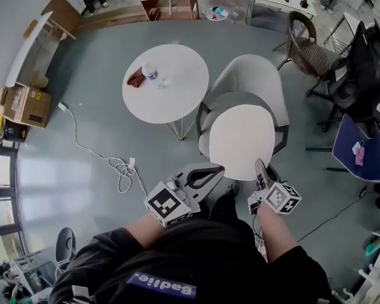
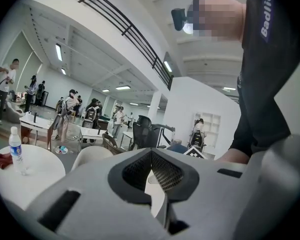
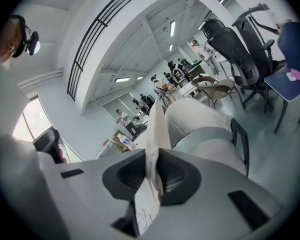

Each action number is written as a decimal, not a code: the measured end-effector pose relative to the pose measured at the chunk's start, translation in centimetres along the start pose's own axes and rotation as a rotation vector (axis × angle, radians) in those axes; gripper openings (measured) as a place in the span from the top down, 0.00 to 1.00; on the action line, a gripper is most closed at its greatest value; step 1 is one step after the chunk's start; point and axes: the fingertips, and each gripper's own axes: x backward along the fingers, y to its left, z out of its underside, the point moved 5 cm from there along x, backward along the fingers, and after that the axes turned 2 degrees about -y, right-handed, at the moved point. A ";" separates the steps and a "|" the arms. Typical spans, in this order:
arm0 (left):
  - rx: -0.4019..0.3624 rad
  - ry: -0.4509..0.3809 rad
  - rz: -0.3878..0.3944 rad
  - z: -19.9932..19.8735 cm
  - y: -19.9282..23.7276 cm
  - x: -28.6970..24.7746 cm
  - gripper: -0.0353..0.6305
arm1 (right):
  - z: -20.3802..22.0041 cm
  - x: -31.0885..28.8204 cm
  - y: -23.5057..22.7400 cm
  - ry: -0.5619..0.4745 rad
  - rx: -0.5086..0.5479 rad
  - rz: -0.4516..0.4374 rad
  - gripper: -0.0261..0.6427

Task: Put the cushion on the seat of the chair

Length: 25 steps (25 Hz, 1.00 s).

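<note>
A round white cushion (image 1: 240,138) hangs tilted over the seat of a pale shell chair (image 1: 250,75) with dark arm frames. My right gripper (image 1: 261,170) is shut on the cushion's near edge; in the right gripper view the cushion's edge (image 3: 155,129) stands pinched between the pads, with the chair (image 3: 210,129) beyond. My left gripper (image 1: 214,171) sits at the cushion's near-left edge. In the left gripper view its tips meet and a strip of the white cushion (image 2: 157,196) lies between the pads. The cushion hides most of the seat.
A round white table (image 1: 177,100) left of the chair carries a water bottle (image 1: 150,72) and a reddish cloth (image 1: 136,79). A cable (image 1: 117,166) loops on the floor. A wicker chair (image 1: 307,49), a black office chair (image 1: 358,68) and a blue chair (image 1: 361,147) stand right.
</note>
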 end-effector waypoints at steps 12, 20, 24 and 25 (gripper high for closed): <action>0.094 0.011 -0.095 0.8 2.3 -6.7 0.92 | -1.1 -9.8 -6.0 0.006 -0.129 -0.048 0.87; 0.129 0.065 -0.098 3.3 3.1 -7.1 0.92 | 1.9 -13.3 -9.4 -0.038 -0.260 -0.023 0.87; 0.144 0.102 -0.098 4.7 3.5 -6.8 0.92 | 4.2 -14.2 -11.7 -0.046 -0.314 0.021 0.87; 0.145 0.111 -0.095 5.0 3.5 -6.7 0.92 | 4.7 -14.3 -12.4 -0.049 -0.321 0.030 0.87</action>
